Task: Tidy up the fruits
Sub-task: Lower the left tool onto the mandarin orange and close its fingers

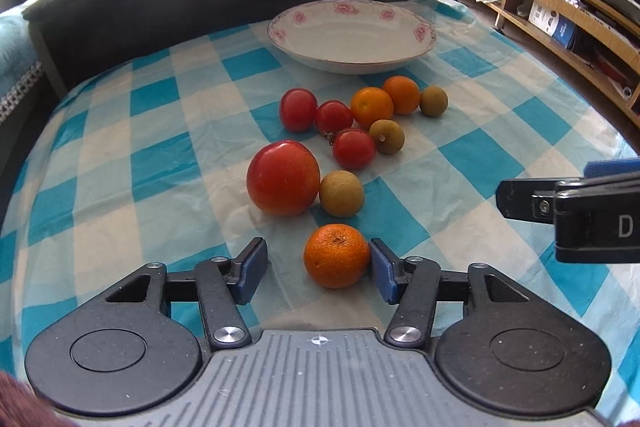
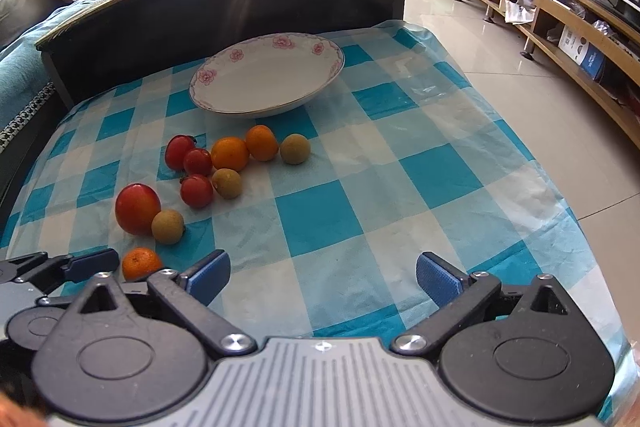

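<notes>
The nearest mandarin (image 1: 337,261) lies on the checked cloth (image 1: 160,131) between the spread fingers of the left tool (image 1: 318,269). Its right side touches the right blue pad (image 1: 382,267), while a gap remains to the left pad, so the tool is open around the fruit and not clamped on it. Just beyond the mandarin sit a large red tomato (image 1: 283,177) and a brown longan (image 1: 341,193), touching each other. Farther back lies a loose cluster: three small tomatoes (image 1: 353,149), two more oranges (image 1: 372,107), and two more longans (image 1: 387,136). Behind the cluster, a white plate (image 1: 352,39) with pink flowers on its rim stands on the cloth with nothing in it.

The right tool (image 2: 323,279) hovers over bare cloth to the right of the fruit, its fingers wide open and holding nothing. From its camera the mandarin (image 2: 140,262) shows at the lower left, beside the left tool's finger (image 2: 92,261). The cloth covers the worktop (image 2: 224,3), whose dark raised edge runs behind the plate (image 2: 266,75).
</notes>
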`<state>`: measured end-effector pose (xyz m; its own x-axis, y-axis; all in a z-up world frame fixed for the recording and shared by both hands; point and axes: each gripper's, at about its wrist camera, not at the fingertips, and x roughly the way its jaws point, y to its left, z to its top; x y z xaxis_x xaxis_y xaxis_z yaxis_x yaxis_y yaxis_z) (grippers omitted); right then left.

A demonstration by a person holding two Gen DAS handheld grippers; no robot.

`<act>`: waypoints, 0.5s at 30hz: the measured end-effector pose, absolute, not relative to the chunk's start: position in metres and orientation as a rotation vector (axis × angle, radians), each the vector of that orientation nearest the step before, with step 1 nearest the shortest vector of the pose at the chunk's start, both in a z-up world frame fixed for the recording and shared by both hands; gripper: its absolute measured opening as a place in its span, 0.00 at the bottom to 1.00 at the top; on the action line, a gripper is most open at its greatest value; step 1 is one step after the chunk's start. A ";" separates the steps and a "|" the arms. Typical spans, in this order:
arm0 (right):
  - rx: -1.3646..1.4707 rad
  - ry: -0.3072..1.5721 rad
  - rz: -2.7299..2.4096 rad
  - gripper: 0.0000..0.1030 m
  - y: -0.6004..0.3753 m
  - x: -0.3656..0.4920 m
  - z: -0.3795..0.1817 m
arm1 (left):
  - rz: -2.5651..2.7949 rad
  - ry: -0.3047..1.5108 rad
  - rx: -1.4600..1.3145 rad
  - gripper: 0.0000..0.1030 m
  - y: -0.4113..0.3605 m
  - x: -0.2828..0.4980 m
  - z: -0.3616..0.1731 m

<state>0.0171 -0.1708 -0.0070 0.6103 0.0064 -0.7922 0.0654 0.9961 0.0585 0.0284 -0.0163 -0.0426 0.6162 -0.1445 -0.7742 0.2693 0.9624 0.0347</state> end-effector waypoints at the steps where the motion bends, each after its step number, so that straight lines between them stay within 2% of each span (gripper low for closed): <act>1: 0.084 0.916 -0.020 0.91 -0.170 0.018 -0.007 | -0.258 0.874 0.147 0.53 -0.016 0.028 -0.043; 7: 0.058 0.924 0.053 0.76 -0.159 0.024 -0.007 | -0.288 0.883 0.114 0.40 -0.011 0.029 -0.041; 15: 0.078 0.937 0.165 0.64 -0.147 0.033 -0.008 | -0.274 0.905 0.091 0.40 0.002 0.026 -0.034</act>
